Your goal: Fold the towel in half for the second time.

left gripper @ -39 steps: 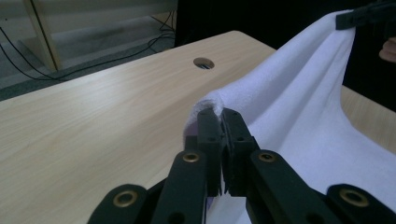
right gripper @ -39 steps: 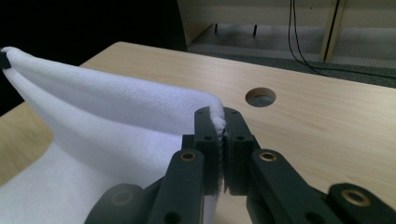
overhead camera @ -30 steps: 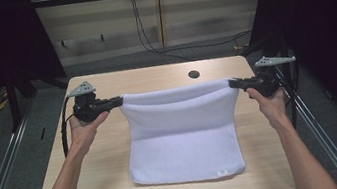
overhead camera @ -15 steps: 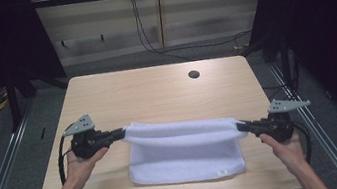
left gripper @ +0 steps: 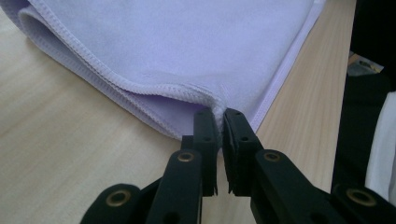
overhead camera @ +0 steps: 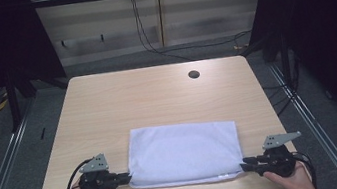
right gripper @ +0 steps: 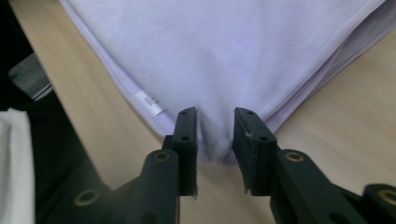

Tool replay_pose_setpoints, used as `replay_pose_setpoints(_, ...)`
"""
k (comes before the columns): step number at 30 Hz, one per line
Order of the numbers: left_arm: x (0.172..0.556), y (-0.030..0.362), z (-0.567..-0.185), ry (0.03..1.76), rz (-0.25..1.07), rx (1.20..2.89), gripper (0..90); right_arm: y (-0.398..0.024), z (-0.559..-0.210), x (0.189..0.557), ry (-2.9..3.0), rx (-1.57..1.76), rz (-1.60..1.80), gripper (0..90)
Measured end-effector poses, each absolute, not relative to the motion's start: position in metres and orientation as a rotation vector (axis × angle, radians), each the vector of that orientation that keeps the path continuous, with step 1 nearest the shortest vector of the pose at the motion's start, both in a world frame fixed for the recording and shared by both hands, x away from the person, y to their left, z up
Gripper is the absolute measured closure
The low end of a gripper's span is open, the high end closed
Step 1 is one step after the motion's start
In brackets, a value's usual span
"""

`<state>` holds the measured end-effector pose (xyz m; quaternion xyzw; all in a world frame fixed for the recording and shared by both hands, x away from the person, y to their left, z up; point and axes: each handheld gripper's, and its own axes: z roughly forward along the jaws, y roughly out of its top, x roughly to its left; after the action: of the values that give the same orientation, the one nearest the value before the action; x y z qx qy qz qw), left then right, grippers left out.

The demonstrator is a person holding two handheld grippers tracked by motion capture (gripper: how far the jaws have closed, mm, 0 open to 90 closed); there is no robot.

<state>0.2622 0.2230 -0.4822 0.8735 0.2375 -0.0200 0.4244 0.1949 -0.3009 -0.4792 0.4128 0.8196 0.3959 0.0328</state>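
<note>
Lying folded flat on the near half of the wooden table (overhead camera: 156, 96): one pale lilac towel (overhead camera: 185, 151), small label at its near right edge. Left gripper (overhead camera: 124, 177) at the near left corner, jaws pinched together on the hem. Right gripper (overhead camera: 245, 164) at the near right corner, jaws apart, cloth between them

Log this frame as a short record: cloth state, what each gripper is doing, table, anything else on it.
cloth: white towel, folded in half, flat near the table's near edge
left gripper: jaws nearly shut, pinching the towel's near left corner
right gripper: jaws apart, towel's near right corner between them, not clamped
label: small tag on the near hem by the right corner
table: light wood, round hole near its far edge
</note>
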Motion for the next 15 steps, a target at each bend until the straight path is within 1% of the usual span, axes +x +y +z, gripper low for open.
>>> replay_pose_setpoints(1,0.261,0.223,-0.482,0.591,-0.051,2.186,83.9,-0.301,-0.479,0.195,2.523,1.27,1.218,68.3)
replay_pose_setpoints(2,0.261,0.223,-0.482,0.592,-0.057,2.188,80.3,-0.301,-0.481,0.191,2.529,1.267,1.185,65.1)
replay_pose_setpoints(3,0.26,0.223,-0.483,0.601,-0.061,2.186,80.3,-0.301,-0.481,0.191,2.529,1.267,1.185,65.1)
replay_pose_setpoints(4,0.26,0.223,-0.482,0.606,-0.055,2.184,75.3,-0.302,-0.48,0.19,2.51,1.271,1.195,61.4)
replay_pose_setpoints(6,0.261,0.225,-0.479,0.629,-0.048,2.149,66.0,-0.305,-0.476,0.189,2.459,1.244,1.243,59.6)
replay_pose_setpoints(7,0.262,0.227,-0.476,0.647,-0.05,2.12,66.0,-0.305,-0.476,0.189,2.459,1.244,1.243,59.6)
replay_pose_setpoints(9,0.266,0.232,-0.47,0.672,-0.012,2.071,59.5,-0.308,-0.47,0.192,2.389,1.244,1.296,56.8)
replay_pose_setpoints(11,0.274,0.235,-0.465,0.716,0.005,2.02,51.4,-0.311,-0.462,0.197,2.321,1.236,1.345,53.4)
replay_pose_setpoints(13,0.288,0.237,-0.462,0.761,0.049,1.992,46.2,-0.314,-0.452,0.211,2.234,1.244,1.38,49.3)
replay_pose_setpoints(14,0.296,0.238,-0.463,0.783,0.048,1.987,45.5,-0.315,-0.45,0.215,2.213,1.255,1.387,48.5)
replay_pose_setpoints(15,0.304,0.239,-0.467,0.824,0.084,1.995,44.6,-0.316,-0.447,0.221,2.181,1.253,1.398,47.7)
